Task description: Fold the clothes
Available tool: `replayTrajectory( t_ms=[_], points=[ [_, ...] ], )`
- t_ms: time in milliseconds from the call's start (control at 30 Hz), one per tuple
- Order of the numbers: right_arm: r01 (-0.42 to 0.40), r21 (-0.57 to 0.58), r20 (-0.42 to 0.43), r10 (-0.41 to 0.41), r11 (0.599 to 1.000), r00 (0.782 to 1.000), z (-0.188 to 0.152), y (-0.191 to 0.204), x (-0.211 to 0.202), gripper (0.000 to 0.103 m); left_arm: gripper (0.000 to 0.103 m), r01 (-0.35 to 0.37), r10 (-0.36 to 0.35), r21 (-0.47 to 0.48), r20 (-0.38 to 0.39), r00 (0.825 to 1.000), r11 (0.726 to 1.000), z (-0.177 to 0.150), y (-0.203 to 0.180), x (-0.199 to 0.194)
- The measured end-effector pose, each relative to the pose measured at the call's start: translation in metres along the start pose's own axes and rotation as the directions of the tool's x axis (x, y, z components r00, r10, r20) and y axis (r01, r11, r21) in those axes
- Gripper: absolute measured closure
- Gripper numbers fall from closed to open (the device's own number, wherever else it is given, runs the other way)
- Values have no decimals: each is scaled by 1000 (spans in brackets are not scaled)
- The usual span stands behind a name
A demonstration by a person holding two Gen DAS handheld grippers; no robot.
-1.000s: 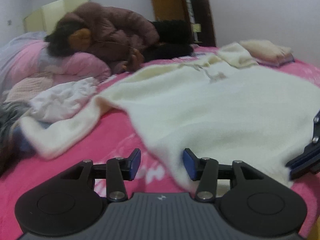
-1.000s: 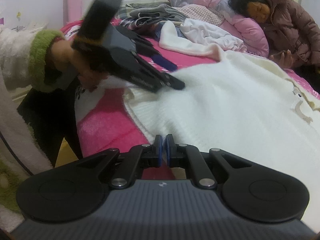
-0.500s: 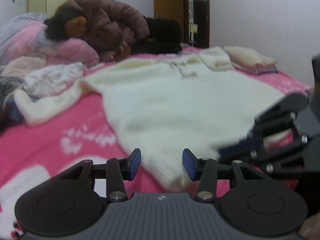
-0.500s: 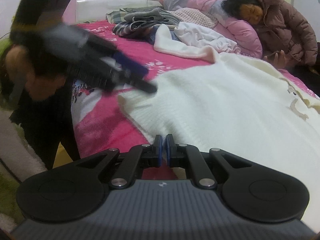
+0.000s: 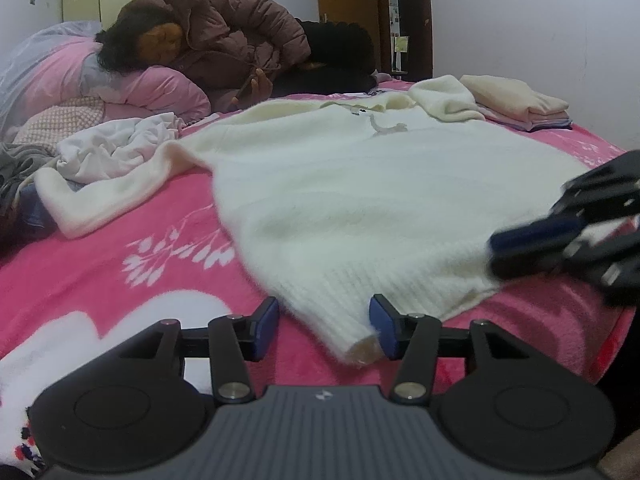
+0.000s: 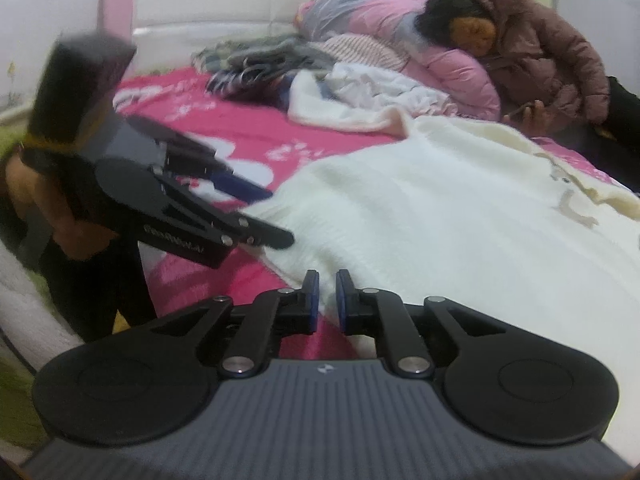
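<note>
A cream knit sweater (image 5: 360,184) lies spread flat on the bed (image 5: 120,280), which is covered by a pink blanket with white flower prints. The ribbed hem of the sweater runs along the near edge of the bed, one sleeve stretches toward the left side of the bed, and the collar points toward the far edge.

The left tool (image 5: 324,330) hovers at the near left corner of the hem with its blue pads spread wide; the hem corner sits between the pads, but they are not pinching it. In the right wrist view the same tool (image 6: 276,236) appears blurred, its tips touching or just above the hem edge.

The right tool (image 6: 327,298) is slightly parted, a narrow gap showing between its pads, with the hem of the sweater (image 6: 440,232) just ahead of them. From the left wrist view the right tool (image 5: 500,252) reaches over the right corner of the hem, blurred.

A crumpled white garment (image 5: 116,148) lies by the sleeve, and a folded stack of clothes (image 5: 516,100) rests near the far right corner of the bed. A person in a brown padded coat (image 5: 224,40) lies across the far edge.
</note>
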State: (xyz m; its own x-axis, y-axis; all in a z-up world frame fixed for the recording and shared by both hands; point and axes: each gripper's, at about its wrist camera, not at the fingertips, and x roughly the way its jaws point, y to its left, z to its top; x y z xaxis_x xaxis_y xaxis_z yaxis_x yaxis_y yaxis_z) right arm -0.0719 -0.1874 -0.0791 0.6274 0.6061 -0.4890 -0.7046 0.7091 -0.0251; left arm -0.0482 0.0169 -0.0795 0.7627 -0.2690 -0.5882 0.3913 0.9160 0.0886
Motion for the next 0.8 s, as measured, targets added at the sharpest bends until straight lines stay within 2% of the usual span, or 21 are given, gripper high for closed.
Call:
replayTrajectory(
  t_ms=[100,200,267,333,400,433,467,533,667,800],
  points=[
    [-2,103,68,-5,995,998,4,-20,-25,90,50,4,-4,-7,1,1000,1000,0,1,0],
    [64,210,94,-85,976,992,12,-53,-40,89,49,6,-6,-16,4,1000,1000,-1,2,0],
    [160,232,28,-171,960,985,17,-74,-36,88,49,7,-7,-18,6,1000,1000,-2,2,0],
    [205,206,-59,-197,957,979,20,-87,-23,88,49,9,-9,-18,9,1000,1000,-2,3,0],
    [217,195,-154,-188,956,970,20,-98,-2,89,49,12,-12,-18,14,1000,1000,-3,4,0],
    [237,199,-217,-193,951,957,19,-103,11,91,49,15,-15,-19,16,1000,1000,-3,5,0],
    [254,184,-241,-207,950,948,18,-109,21,91,48,18,-17,-20,19,1000,1000,-4,6,0],
    [286,149,-275,-238,947,931,18,-119,40,92,48,24,-24,-22,23,999,999,-5,8,0],
    [384,158,-297,-327,910,897,28,-143,62,94,48,35,-34,-27,29,999,999,-6,10,-1],
    [415,192,-301,-349,889,888,29,-164,81,98,48,38,-36,-31,36,999,999,-7,9,-1]
  ],
)
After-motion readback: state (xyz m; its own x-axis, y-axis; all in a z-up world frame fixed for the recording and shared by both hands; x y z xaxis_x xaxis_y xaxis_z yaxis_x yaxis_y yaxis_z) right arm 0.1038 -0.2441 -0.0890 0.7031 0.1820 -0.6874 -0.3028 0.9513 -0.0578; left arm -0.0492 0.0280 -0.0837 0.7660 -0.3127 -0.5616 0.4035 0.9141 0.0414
